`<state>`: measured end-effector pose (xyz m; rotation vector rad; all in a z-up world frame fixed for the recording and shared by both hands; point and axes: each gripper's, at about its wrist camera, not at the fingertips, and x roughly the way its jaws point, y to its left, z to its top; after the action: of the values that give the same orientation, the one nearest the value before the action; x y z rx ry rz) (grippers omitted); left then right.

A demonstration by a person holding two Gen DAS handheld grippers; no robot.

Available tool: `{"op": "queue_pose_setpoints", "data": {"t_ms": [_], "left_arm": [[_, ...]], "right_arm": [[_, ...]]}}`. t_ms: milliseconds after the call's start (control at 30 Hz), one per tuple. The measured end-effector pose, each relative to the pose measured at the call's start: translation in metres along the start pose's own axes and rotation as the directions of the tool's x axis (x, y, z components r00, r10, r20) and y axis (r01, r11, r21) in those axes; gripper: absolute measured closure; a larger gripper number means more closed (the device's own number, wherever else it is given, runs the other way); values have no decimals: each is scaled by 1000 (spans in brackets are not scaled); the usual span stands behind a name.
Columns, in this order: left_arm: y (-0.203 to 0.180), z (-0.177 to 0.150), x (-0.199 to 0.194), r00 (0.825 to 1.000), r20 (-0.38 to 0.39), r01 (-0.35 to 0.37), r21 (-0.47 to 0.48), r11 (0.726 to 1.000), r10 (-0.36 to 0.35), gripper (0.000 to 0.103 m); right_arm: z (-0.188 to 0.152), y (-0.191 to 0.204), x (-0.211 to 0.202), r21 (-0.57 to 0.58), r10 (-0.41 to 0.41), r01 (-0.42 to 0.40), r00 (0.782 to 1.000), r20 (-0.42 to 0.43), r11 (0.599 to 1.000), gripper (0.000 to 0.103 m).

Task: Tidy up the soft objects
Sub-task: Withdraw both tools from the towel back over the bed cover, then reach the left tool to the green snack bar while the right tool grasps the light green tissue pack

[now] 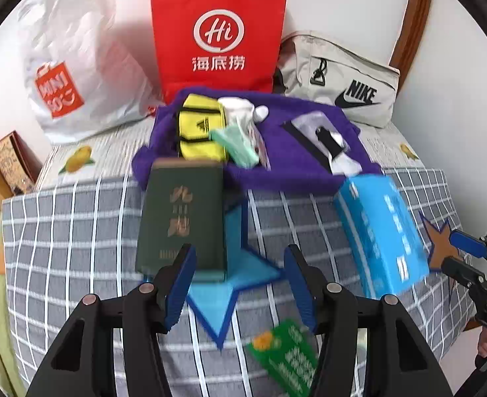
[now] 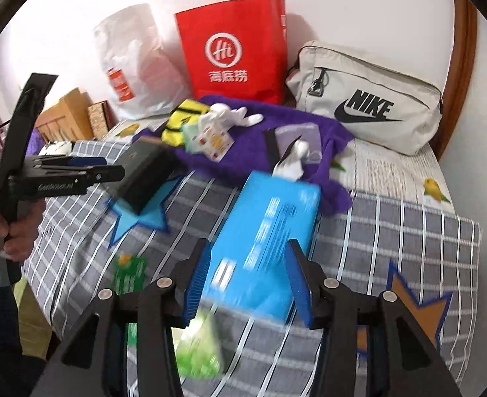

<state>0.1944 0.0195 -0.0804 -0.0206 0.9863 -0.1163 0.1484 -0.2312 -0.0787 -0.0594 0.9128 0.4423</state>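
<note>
A purple fuzzy cloth point(image 1: 276, 168) point(image 2: 309, 125) lies on the bed with a yellow pouch point(image 1: 200, 132) point(image 2: 180, 122), a white plush toy point(image 1: 240, 109) point(image 2: 230, 115) and a mint packet point(image 1: 240, 145) on it. A dark green box point(image 1: 182, 218) point(image 2: 144, 172) lies on a blue star patch point(image 1: 230, 284). My left gripper point(image 1: 240, 284) is open, its left pad beside the box's near end. A blue tissue pack point(image 1: 380, 231) point(image 2: 266, 238) lies between the open jaws of my right gripper point(image 2: 248, 281).
A red paper bag point(image 1: 218, 33) point(image 2: 236, 46), a white plastic bag point(image 1: 74, 59) and a grey Nike bag point(image 1: 339, 79) point(image 2: 369, 99) stand against the wall. Green packets point(image 1: 286, 357) point(image 2: 197, 344) lie at the bed's near edge. Cardboard boxes point(image 2: 68, 115) stand left.
</note>
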Motion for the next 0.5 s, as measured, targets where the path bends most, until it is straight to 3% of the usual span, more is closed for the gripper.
{"op": "queue_pose_setpoints", "data": {"t_ms": [200,500], "left_arm": [[5,-36,-4,1000,-3,9,-31,999,-10,45],[9,-81,-3,999,-27,22,-69,997,-24,42]], "right_arm": [[-44,19,-4,-19,36,-36,999,-21,999,47],[-83,42,23,-71,81,-87,994,-78,994,46]]}}
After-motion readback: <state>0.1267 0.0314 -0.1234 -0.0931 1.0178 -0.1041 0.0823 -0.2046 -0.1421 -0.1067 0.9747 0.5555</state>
